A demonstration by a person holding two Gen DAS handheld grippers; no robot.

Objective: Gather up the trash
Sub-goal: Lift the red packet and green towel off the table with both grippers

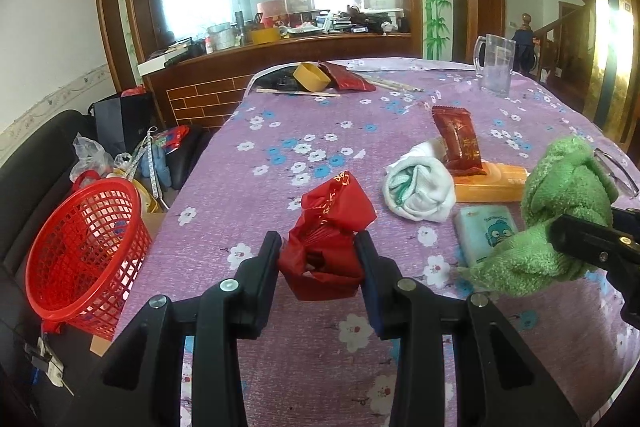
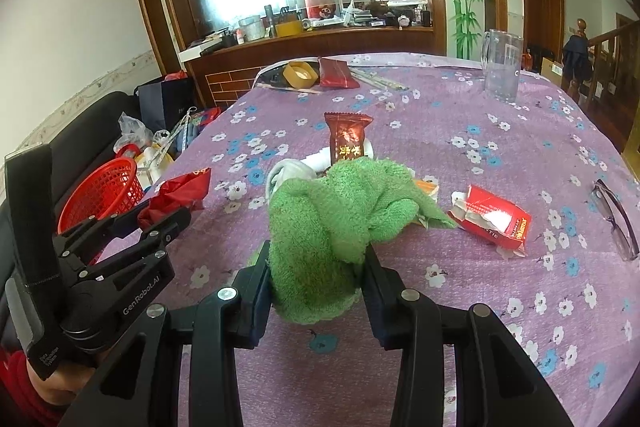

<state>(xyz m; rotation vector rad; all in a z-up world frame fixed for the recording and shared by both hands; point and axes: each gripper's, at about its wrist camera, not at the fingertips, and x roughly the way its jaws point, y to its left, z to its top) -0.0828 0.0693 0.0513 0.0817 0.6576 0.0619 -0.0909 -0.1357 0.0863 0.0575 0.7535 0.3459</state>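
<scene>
My left gripper (image 1: 318, 247) is shut on a crumpled red plastic bag (image 1: 330, 231), held just above the purple flowered tablecloth (image 1: 280, 131). The same bag (image 2: 176, 197) shows in the right wrist view with the left gripper (image 2: 160, 219) clamped on it. My right gripper (image 2: 316, 259) is shut on a bunched green towel (image 2: 340, 203), also seen at the right of the left wrist view as the green towel (image 1: 560, 211). A red mesh basket (image 1: 84, 251) stands beside the table's left edge, lower than the tabletop. A torn red carton (image 2: 496, 217) lies right of the towel.
A dark red snack wrapper (image 2: 346, 139), a white cloth (image 1: 420, 187), an orange box (image 1: 492, 183) and a pale blue tissue pack (image 1: 484, 231) lie mid-table. Glasses (image 2: 616, 219) rest at right. A clear mug (image 2: 500, 67), tape roll (image 2: 300, 73) and red packet (image 2: 336, 73) sit far back.
</scene>
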